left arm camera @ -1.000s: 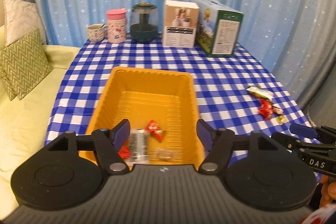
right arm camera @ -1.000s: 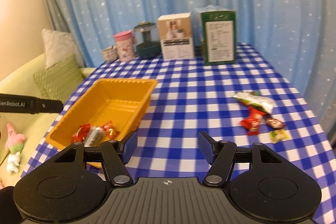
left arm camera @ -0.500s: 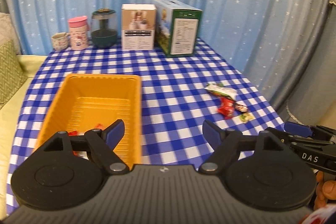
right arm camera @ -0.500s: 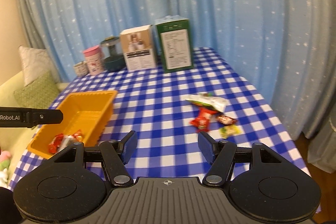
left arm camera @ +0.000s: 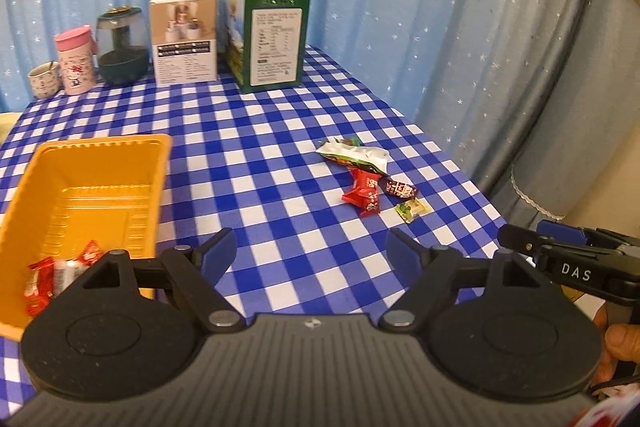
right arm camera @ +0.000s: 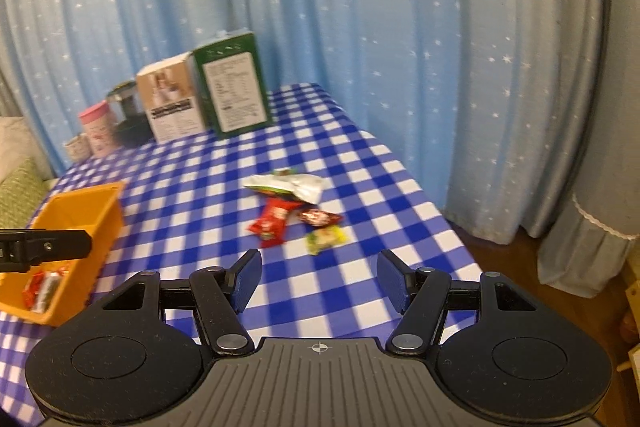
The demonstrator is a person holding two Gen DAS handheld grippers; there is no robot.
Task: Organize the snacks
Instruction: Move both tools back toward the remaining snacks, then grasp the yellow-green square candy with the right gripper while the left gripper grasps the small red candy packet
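Four loose snacks lie near the worktop's [left arm camera: 248, 131] right edge: a white packet [left arm camera: 354, 155], a red packet [left arm camera: 365, 193] touching it, a dark candy [left arm camera: 400, 189] and a yellow-green candy [left arm camera: 410, 209] just beside. My left claw [left arm camera: 310, 253] hangs over bare checked cloth, its jaws just widened, nothing between them. My right claw [right arm camera: 318, 277] is spread too, empty, pointed at the pile. An orange tray [left arm camera: 100, 147] at the left edge holds a few wrapped snacks [left arm camera: 60, 273] in its near end.
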